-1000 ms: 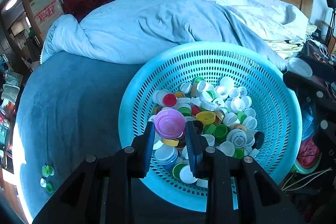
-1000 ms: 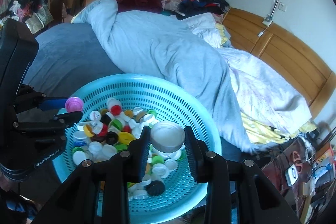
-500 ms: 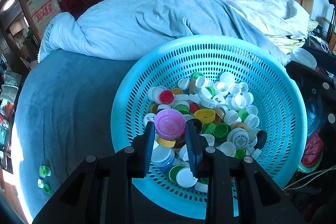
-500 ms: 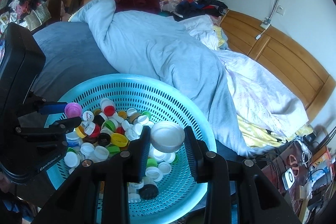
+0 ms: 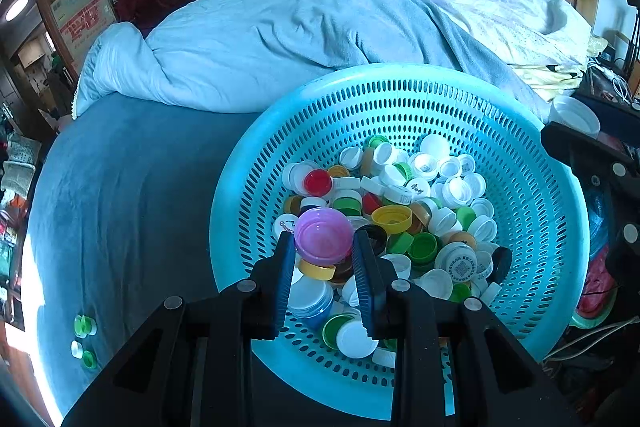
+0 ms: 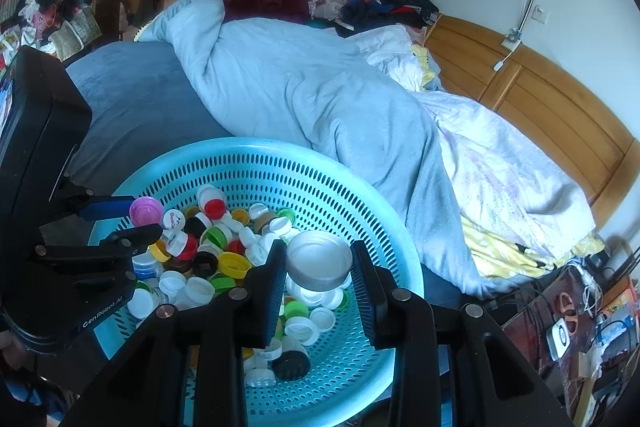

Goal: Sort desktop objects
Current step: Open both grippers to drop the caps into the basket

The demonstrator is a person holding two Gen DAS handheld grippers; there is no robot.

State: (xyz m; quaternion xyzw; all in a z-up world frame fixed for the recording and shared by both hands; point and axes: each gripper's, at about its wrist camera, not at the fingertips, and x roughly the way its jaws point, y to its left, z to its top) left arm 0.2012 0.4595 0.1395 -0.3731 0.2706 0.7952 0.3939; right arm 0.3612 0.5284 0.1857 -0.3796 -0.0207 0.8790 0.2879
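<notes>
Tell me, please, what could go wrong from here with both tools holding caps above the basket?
The left tool grips the pink cap only by its rim, so it could slip back into the turquoise basket. The right tool pinches the wide white cap the same way. The basket sits at the blue bed's edge; a nudge might tip it.
</notes>
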